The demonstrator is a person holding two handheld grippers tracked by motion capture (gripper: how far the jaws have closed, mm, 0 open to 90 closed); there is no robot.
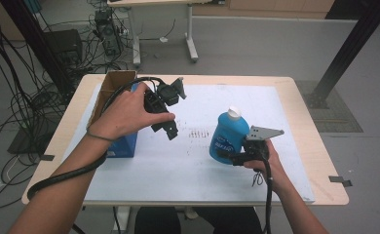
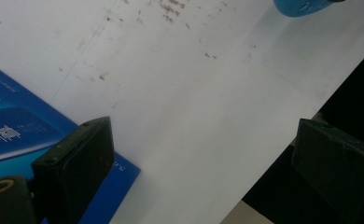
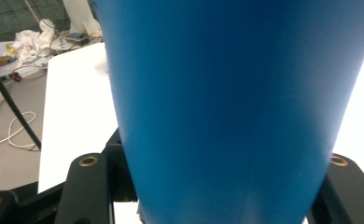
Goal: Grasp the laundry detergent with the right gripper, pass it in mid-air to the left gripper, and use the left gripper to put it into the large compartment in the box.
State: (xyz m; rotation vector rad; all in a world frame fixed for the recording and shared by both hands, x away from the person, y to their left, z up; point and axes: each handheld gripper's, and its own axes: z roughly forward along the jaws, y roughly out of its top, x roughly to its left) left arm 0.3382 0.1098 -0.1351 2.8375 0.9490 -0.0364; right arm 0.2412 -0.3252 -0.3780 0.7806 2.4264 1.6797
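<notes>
At the centre right of the high view, the right gripper (image 1: 227,155) is clamped on the lower body of a blue bottle (image 1: 228,134) with a white cap (image 1: 234,113), which stands upright on the white sheet (image 1: 188,170) covering the table (image 1: 319,161); in the right gripper view the bottle (image 3: 236,107) fills the middle of the frame between the black jaws, its sides pressed by them. At the upper left of centre in the high view, the left gripper (image 1: 171,114) hangs above the sheet in the person's left hand (image 1: 127,114), jaws spread wide and grasping nothing; the left gripper view shows bare sheet (image 2: 194,102) between its jaws. A blue box (image 1: 124,144) sits at the sheet's left edge, just below that hand, its corner at the lower left of the left gripper view (image 2: 12,130); an open cardboard box (image 1: 112,85) lies above it.
</notes>
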